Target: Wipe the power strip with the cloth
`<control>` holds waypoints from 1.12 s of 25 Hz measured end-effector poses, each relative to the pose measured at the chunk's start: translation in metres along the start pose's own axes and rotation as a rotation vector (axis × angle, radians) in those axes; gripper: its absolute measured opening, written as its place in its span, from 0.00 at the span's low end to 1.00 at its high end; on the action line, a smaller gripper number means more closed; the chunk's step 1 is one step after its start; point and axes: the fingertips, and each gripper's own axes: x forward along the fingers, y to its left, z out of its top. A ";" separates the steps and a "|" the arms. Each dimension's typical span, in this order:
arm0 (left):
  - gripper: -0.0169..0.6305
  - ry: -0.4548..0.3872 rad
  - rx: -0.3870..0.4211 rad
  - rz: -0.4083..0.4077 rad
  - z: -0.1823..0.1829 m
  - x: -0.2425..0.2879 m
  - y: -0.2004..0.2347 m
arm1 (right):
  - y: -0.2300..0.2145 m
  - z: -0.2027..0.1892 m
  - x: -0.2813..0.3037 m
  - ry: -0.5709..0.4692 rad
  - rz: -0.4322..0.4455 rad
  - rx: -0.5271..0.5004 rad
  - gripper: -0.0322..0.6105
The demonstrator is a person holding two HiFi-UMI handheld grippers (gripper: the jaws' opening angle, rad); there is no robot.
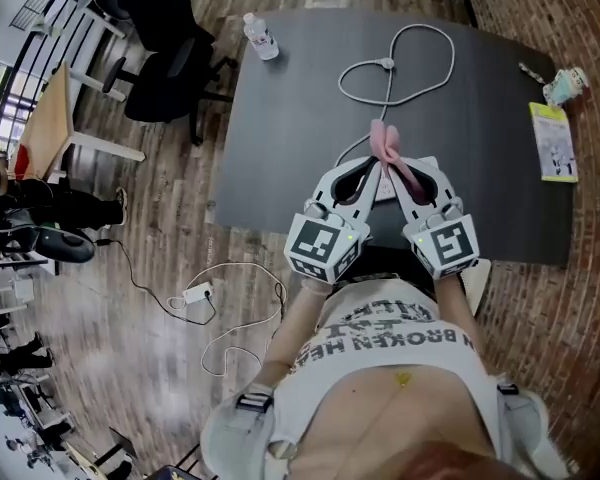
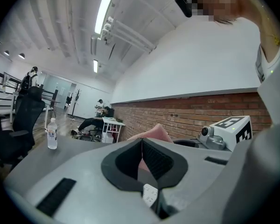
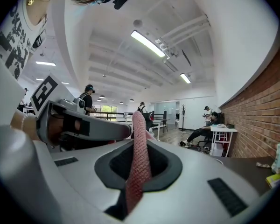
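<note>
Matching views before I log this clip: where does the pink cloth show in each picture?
Head view: pink cloth, centre, over the dark table's near part.
Left gripper view: pink cloth, centre, peeking above and between the shut jaws.
Right gripper view: pink cloth, centre, an upright strip clamped in the jaws.
Shared landmark: brick wall, on the right in all three.

A dark table [image 1: 310,98] and black office chair [image 1: 165,78] stand on plank floor [image 1: 160,228], by a brick wall [image 2: 186,113].

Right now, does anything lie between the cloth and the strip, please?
Nothing visible does. Left gripper and right gripper hold the cloth over the strip, which they partly hide; its cord loops away.
</note>
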 end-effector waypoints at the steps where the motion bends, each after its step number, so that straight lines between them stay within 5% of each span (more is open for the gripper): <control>1: 0.04 0.006 0.000 -0.005 -0.002 -0.002 0.005 | 0.001 -0.002 0.005 0.004 -0.009 0.002 0.08; 28: 0.04 0.152 -0.006 -0.034 -0.058 0.005 0.044 | -0.014 -0.041 0.026 0.092 -0.054 0.023 0.08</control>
